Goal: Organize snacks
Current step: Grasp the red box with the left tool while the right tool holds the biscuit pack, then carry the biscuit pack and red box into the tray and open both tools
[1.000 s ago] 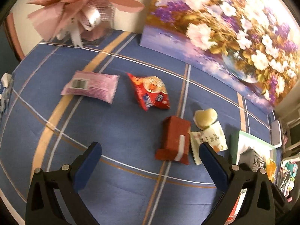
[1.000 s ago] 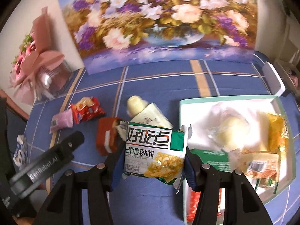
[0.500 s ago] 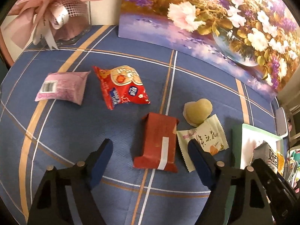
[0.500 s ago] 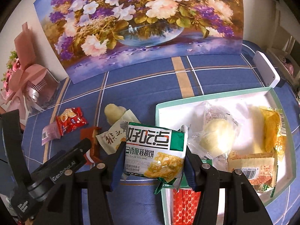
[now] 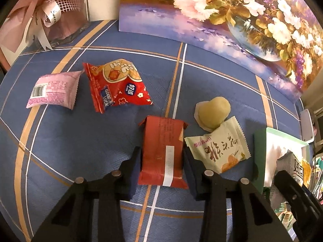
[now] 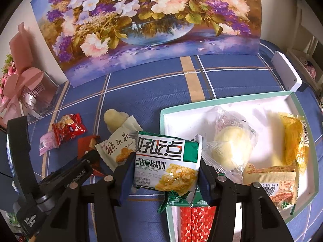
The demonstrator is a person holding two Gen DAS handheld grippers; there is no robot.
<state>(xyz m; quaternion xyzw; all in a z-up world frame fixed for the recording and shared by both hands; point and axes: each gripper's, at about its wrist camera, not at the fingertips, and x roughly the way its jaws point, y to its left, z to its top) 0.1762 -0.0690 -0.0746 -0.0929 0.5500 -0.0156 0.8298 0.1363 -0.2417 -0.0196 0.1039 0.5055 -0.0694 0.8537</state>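
Note:
My left gripper (image 5: pixel 162 159) is shut on a dark red snack packet (image 5: pixel 163 145) that lies on the blue cloth, its blue pads pressed against both long sides. Beside it lie a pale green packet (image 5: pixel 219 148), a heart-shaped yellow sweet (image 5: pixel 213 112), a red bag (image 5: pixel 117 84) and a pink packet (image 5: pixel 53 89). My right gripper (image 6: pixel 164 171) is shut on a green and white biscuit packet (image 6: pixel 166 164), held above the left rim of the white box (image 6: pixel 191 111). Inside the box lie a clear-wrapped round cake (image 6: pixel 230 149), a yellow packet (image 6: pixel 293 141) and a beige packet (image 6: pixel 274 179).
A flower painting (image 6: pixel 145 22) stands along the back of the table. A pink wrapped bouquet (image 5: pixel 46 12) sits at the far left. A white device (image 6: pixel 286 73) lies behind the box. The other gripper's black body (image 6: pixel 60 179) shows low left in the right wrist view.
My left gripper dropped toward the dark red packet and its jaws went from wide open to shut on it. My right gripper carried the biscuit packet rightward to the box's edge.

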